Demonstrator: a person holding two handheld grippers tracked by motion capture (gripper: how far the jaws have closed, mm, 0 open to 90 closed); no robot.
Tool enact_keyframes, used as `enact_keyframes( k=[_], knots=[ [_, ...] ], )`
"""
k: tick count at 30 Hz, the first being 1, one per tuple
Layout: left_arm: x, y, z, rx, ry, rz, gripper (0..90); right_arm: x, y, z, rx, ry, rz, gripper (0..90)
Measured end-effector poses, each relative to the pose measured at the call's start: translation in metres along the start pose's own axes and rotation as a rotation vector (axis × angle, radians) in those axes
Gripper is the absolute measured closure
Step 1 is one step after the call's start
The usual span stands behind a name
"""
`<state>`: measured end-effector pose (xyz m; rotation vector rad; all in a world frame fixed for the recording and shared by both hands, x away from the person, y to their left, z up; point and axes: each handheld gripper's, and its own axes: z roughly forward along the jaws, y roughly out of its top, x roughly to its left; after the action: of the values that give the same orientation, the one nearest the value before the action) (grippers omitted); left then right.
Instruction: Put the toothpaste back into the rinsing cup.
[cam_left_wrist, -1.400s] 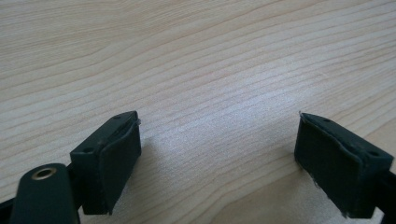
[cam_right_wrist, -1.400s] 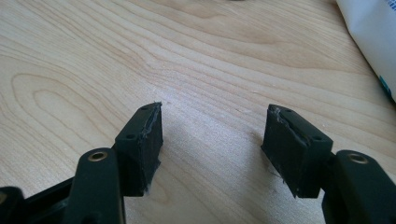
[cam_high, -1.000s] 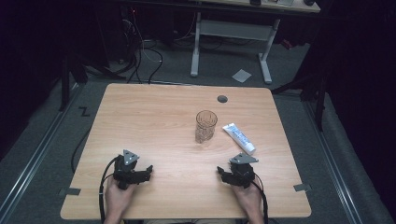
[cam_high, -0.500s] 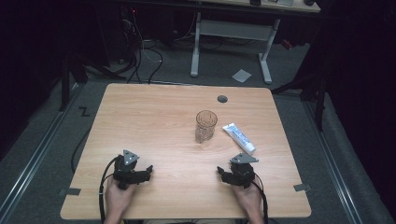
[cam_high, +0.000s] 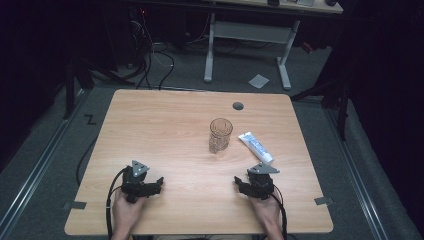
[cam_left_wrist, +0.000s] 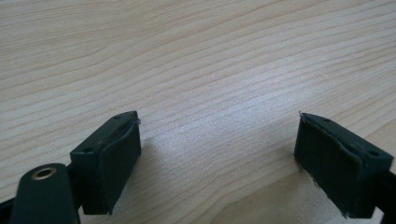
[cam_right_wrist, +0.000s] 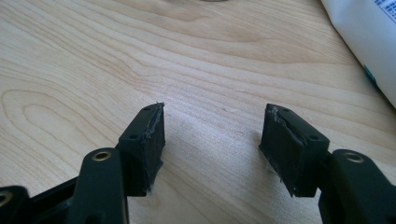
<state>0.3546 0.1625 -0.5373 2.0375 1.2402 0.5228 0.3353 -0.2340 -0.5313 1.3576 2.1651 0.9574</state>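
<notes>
both grippers rested on the tabletop (cam_high: 165, 120), left gripper (cam_high: 159, 182) and right gripper (cam_high: 237, 183) gaping, empty; right's jaws had just narrowed; tube (cam_high: 255, 147) lay near, beside glass (cam_high: 220, 135); next likely reaching for tube.

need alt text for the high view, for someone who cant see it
Two hands rest at the near edge of a wooden table, each holding open black tongs: left, right. Beyond them stand a clear glass and, lying to its right, a white tube.
</notes>
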Motion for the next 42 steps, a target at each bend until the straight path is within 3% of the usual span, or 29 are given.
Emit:
enact_keyframes(
  k=[11, 18, 42],
  knots=[
    [0.000, 0.000, 0.000, 0.000, 0.000, 0.000, 15.0, -0.010, -0.003, -0.012, -0.036, -0.001, 0.045, 40.7],
    [0.000, 0.000, 0.000, 0.000, 0.000, 0.000, 14.9, -0.014, -0.004, -0.019, -0.060, 0.035, 0.084, 43.6],
    [0.000, 0.000, 0.000, 0.000, 0.000, 0.000, 15.0, -0.044, -0.015, -0.048, -0.148, -0.003, 0.119, 39.3]
  ],
)
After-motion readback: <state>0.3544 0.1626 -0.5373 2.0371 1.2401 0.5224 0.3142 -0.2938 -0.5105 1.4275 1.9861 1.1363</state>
